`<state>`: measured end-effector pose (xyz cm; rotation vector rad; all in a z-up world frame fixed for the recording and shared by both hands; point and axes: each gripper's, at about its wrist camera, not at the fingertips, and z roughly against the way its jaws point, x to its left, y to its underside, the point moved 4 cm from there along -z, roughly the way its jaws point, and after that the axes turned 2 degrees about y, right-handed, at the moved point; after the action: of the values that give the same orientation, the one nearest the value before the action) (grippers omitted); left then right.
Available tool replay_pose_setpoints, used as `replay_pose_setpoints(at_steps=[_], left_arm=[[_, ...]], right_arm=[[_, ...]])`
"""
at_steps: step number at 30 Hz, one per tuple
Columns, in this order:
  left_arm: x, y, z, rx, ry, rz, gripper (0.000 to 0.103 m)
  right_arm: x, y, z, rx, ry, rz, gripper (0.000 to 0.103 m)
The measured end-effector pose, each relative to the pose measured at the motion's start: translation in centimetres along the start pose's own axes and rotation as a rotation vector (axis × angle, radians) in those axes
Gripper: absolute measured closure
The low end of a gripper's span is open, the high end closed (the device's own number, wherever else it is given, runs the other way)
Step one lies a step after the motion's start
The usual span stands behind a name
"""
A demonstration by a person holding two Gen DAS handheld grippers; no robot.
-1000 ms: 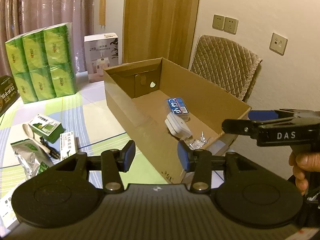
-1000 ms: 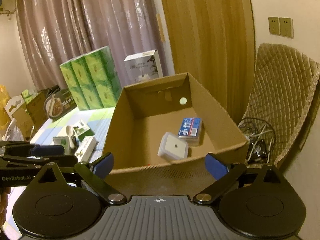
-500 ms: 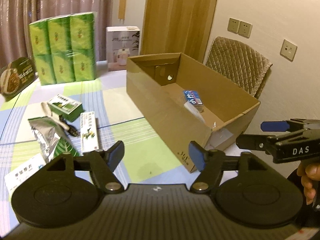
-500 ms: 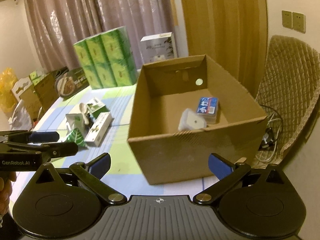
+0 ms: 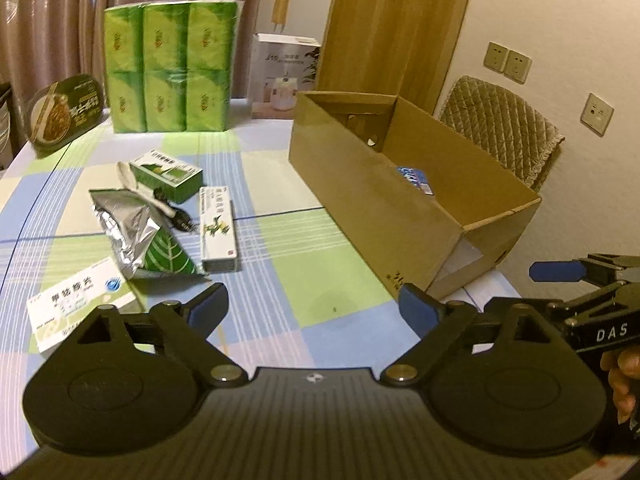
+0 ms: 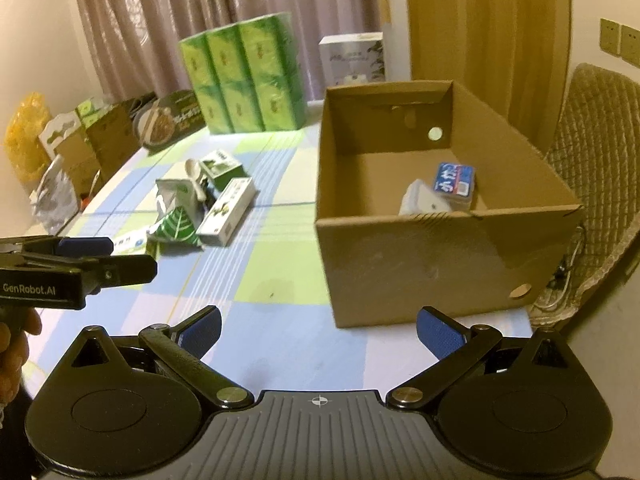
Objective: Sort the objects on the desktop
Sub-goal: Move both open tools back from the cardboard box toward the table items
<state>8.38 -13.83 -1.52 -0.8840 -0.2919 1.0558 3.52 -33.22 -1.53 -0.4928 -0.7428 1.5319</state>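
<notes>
An open cardboard box (image 5: 384, 200) (image 6: 440, 256) stands on the right of the table. It holds a blue packet (image 6: 455, 180) and a white case (image 6: 424, 202). Left of it lie a green box (image 5: 166, 172), a long white box (image 5: 218, 228), a silver foil bag (image 5: 124, 228), a green leaf sachet (image 5: 168, 258), a white spoon (image 5: 136, 184) and a white medicine box (image 5: 80, 304). My left gripper (image 5: 314, 310) is open and empty above the table's near part. My right gripper (image 6: 318, 334) is open and empty, in front of the box.
A green tissue pack (image 5: 168, 68), a white appliance carton (image 5: 284, 76) and a noodle bowl (image 5: 64, 108) stand at the table's far side. A quilted chair (image 5: 500, 132) sits behind the box. More cartons and bags (image 6: 72, 148) crowd the far left.
Both grippers have pulled back from the box towards the near table edge. The left one swung left and opened wider, so the loose items are now in its view.
</notes>
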Motion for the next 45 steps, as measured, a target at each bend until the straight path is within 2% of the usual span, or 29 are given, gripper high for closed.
replay_pose_setpoints(at_steps=[12,21,28,45], left_arm=[[4.1,2.5,1.0,0.041,-0.066,0.064,0.007],[7.6,2.9,2.3,0.042,-0.121,0.081,0.007],[9.4,2.7,2.4,0.059,-0.148,0.007,0.007],[14.7,1.9,0.5,0.132,-0.153,-0.206,0.007]], right_arm=[[3.0,1.2,-1.5,0.052,-0.053,0.042,0.002],[5.5,1.2,-2.7,0.069,-0.096,0.087,0.002],[6.6,0.7,-3.5,0.079,-0.104,0.113,0.002],[9.8,-1.0,-7.5,0.091,-0.137,0.158,0.002]])
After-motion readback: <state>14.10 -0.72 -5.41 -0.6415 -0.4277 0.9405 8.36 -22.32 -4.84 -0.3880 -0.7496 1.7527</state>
